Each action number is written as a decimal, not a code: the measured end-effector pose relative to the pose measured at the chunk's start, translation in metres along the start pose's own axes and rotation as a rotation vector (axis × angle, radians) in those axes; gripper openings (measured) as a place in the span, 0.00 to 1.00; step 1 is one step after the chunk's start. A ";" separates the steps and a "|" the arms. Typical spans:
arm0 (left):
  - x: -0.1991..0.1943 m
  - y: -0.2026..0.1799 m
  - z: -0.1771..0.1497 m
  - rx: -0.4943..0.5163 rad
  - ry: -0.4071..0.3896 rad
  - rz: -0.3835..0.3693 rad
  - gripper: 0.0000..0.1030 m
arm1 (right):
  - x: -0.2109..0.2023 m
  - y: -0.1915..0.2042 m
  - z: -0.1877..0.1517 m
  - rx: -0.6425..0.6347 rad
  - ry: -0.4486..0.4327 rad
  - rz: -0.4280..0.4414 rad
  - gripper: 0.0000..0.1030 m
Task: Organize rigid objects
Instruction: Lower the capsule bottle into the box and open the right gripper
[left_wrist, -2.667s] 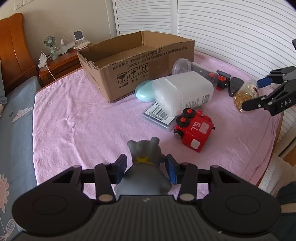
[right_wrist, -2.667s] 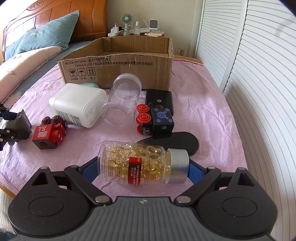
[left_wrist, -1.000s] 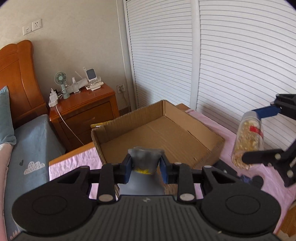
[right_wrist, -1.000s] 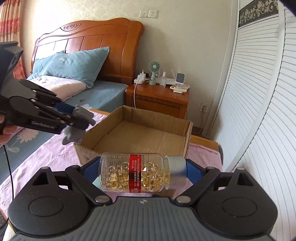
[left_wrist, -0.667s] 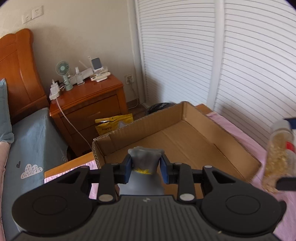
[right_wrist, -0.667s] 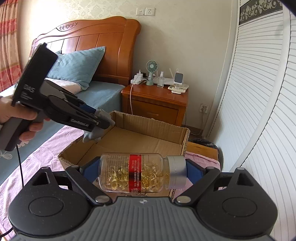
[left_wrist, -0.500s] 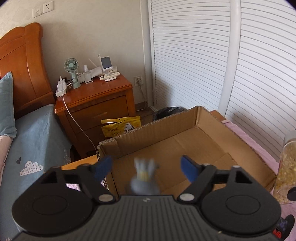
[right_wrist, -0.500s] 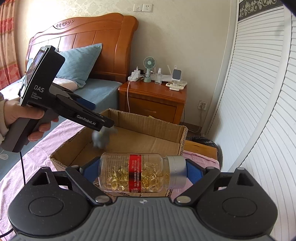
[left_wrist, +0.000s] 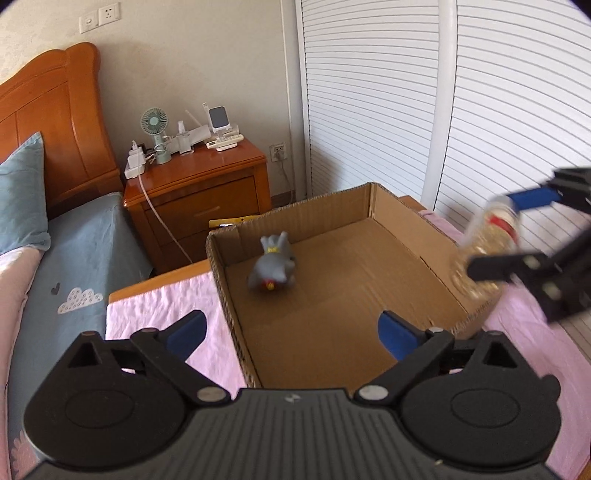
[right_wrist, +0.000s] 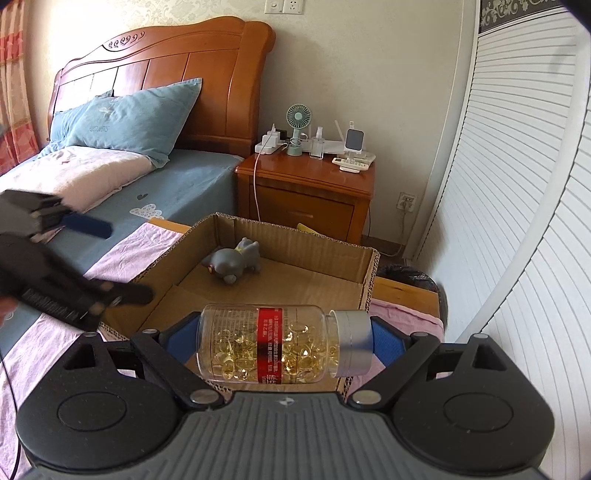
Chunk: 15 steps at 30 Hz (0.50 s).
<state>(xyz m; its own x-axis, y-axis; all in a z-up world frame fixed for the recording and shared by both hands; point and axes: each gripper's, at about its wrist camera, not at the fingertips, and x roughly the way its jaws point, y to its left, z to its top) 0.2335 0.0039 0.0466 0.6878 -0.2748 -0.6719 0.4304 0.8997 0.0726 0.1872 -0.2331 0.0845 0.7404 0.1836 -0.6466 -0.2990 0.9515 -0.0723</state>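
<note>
While my two grippers hang over the far end of the pink-sheeted bed (left_wrist: 159, 306), the biggest thing in front of me is the open cardboard box (left_wrist: 369, 266), sitting on the sheet with its flaps up and its brown floor bare apart from one toy. Behind it stands the wooden nightstand (right_wrist: 306, 195), carrying a small green fan (right_wrist: 298, 118) and some chargers (a white cable trails down its front).

My left gripper (left_wrist: 291, 332) is over the box's near corner, its blue pads (left_wrist: 186, 330) swinging wide apart and widening further, with nothing between them. My right gripper (right_wrist: 284, 339) hovers at the box's near edge, pinching a clear bottle of golden capsules (right_wrist: 273, 341) lengthwise, one pad on its base and the other on its silver cap (right_wrist: 352, 341), red label band facing me; in the left view the bottle looks blurred.

And there's the grey rubber animal figure (left_wrist: 273, 267), lying on its side on the box floor near the far left corner, free of both grippers, a yellow collar at its neck.
</note>
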 end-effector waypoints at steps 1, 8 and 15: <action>-0.006 -0.001 -0.005 -0.009 0.001 0.012 0.97 | 0.004 0.000 0.003 0.003 0.004 -0.002 0.93; -0.036 -0.006 -0.036 -0.067 -0.004 0.053 0.98 | 0.045 -0.007 0.021 0.050 0.061 -0.004 0.93; -0.043 -0.004 -0.051 -0.082 0.019 0.026 0.98 | 0.087 -0.010 0.040 0.082 0.111 -0.027 0.93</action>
<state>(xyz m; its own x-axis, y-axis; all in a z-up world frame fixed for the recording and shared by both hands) 0.1719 0.0297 0.0376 0.6864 -0.2451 -0.6847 0.3623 0.9316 0.0298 0.2788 -0.2167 0.0587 0.6751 0.1339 -0.7254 -0.2263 0.9736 -0.0309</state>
